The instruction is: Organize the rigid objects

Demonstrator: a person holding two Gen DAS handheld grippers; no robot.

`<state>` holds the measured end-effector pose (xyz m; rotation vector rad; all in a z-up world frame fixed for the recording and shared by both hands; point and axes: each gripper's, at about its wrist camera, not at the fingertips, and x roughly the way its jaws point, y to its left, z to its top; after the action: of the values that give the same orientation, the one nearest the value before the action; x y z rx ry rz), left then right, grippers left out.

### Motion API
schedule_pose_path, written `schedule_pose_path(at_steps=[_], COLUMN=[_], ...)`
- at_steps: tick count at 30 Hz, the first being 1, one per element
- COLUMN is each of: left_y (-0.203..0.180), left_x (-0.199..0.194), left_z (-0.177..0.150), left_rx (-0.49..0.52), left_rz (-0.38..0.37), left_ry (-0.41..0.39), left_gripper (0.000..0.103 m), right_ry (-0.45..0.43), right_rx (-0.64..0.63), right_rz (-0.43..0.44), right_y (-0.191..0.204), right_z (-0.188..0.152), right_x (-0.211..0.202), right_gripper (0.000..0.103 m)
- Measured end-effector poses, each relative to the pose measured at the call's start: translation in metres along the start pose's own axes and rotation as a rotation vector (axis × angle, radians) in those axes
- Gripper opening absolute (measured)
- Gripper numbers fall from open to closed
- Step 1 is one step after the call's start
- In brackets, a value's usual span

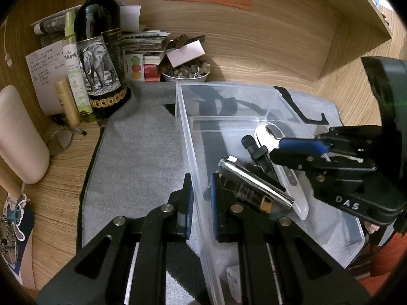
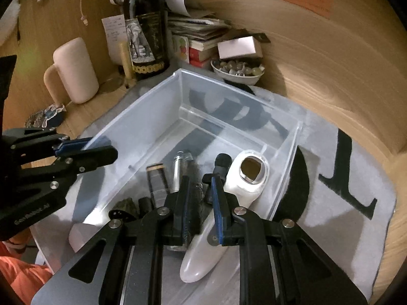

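A clear plastic bin [image 1: 188,117] [image 2: 142,117] sits on a grey mat. In it lie a white handheld device [image 1: 292,175] [image 2: 250,178], a silver metal cylinder [image 1: 257,180] [image 2: 182,167], a black clip-like tool [image 1: 257,152] [image 2: 221,164] and a small clear-and-brown box [image 1: 254,198] [image 2: 157,180]. My left gripper [image 1: 201,203] straddles the bin's left wall, its pads close on it; it shows in the right wrist view [image 2: 84,150]. My right gripper [image 2: 201,203] hovers open over the bin's contents with nothing clearly between its pads; it shows in the left wrist view [image 1: 302,150].
A dark wine bottle [image 1: 101,58] [image 2: 147,40], a green spray bottle [image 1: 76,76], a bowl of beads [image 1: 185,72] [image 2: 237,70], stacked papers and a pink mug [image 2: 76,71] crowd the desk's back left. Wooden walls enclose the back and right.
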<state>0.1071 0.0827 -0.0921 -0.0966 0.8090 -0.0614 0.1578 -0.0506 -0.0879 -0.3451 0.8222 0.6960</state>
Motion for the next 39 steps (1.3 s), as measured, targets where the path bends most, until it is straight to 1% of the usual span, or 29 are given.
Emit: schedule_pose_path(at_steps=[2,5,6,7,8,9,10,11,13,14,15,17,18,20,21,22,23,24,26,29,32,39], left_y=[0.0,-0.001,0.0,0.0,0.001,0.001,0.002,0.002,0.002,0.002,0.0,-0.006,-0.011,-0.02,-0.025,-0.029,-0.035,-0.039,-0.046,-0.058,-0.069,-0.087], left_x=[0.0,0.001,0.001,0.0,0.0,-0.001,-0.002,-0.004,-0.013,-0.017,-0.022,-0.036,-0.045,-0.06,-0.069,-0.077,-0.087,-0.094,-0.107,-0.124,-0.139,-0.157], left_z=[0.0,0.0,0.0,-0.001,-0.001,-0.001,-0.002,-0.003,-0.003,-0.004,-0.004,-0.004,-0.004,-0.004,-0.005,-0.005,-0.006,-0.007,-0.009,-0.013,-0.017,-0.029], left_rx=[-0.002,-0.002,-0.002,-0.004,-0.008,-0.014,-0.016,-0.017,-0.021,-0.02,-0.015,0.0,0.011,0.03,0.04,0.048,0.058,0.062,0.064,0.062,0.066,0.082], left_rz=[-0.002,-0.002,-0.002,-0.001,0.001,0.007,0.014,0.023,0.034,0.037,0.04,0.051,0.054,0.057,0.058,0.058,0.059,0.058,0.047,0.023,0.01,-0.006], left_ry=[0.001,0.006,0.008,0.011,0.013,0.014,0.011,0.005,-0.019,-0.03,-0.048,-0.097,-0.126,-0.183,-0.22,-0.251,-0.294,-0.32,-0.367,-0.431,-0.476,-0.534], left_gripper=[0.011,0.011,0.011,0.011,0.015,0.019,0.028,0.037,0.046,0.052,0.055,0.064,0.066,0.077,0.08,0.087,0.092,0.094,0.1,0.102,0.103,0.103], right_ry=[-0.012,-0.038,-0.05,-0.067,-0.083,-0.1,-0.116,-0.133,-0.165,-0.174,-0.194,-0.229,-0.246,-0.273,-0.289,-0.31,-0.332,-0.351,-0.396,-0.452,-0.494,-0.558], right_rx=[0.016,0.041,0.046,0.053,0.059,0.065,0.07,0.076,0.088,0.091,0.096,0.106,0.112,0.121,0.127,0.134,0.14,0.147,0.161,0.174,0.192,0.213], right_rz=[-0.004,0.0,-0.006,-0.016,-0.027,-0.038,-0.049,-0.058,-0.075,-0.079,-0.094,-0.117,-0.123,-0.132,-0.14,-0.15,-0.161,-0.171,-0.193,-0.22,-0.228,-0.237], right_y=[-0.002,-0.006,-0.006,-0.007,-0.008,-0.008,-0.009,-0.009,-0.011,-0.011,-0.011,-0.011,-0.01,-0.009,-0.009,-0.009,-0.008,-0.008,-0.008,-0.007,-0.005,-0.002], right_z=[0.0,-0.001,-0.001,-0.002,-0.004,-0.005,-0.007,-0.009,-0.013,-0.015,-0.017,-0.022,-0.025,-0.03,-0.033,-0.037,-0.041,-0.044,-0.051,-0.062,-0.07,-0.089], right_x=[-0.005,-0.015,-0.02,-0.025,-0.03,-0.036,-0.042,-0.049,-0.059,-0.065,-0.071,-0.084,-0.091,-0.102,-0.108,-0.115,-0.122,-0.127,-0.14,-0.158,-0.171,-0.191], right_gripper=[0.019,0.026,0.034,0.043,0.048,0.056,0.062,0.065,0.077,0.08,0.082,0.083,0.084,0.088,0.092,0.096,0.099,0.103,0.103,0.103,0.103,0.103])
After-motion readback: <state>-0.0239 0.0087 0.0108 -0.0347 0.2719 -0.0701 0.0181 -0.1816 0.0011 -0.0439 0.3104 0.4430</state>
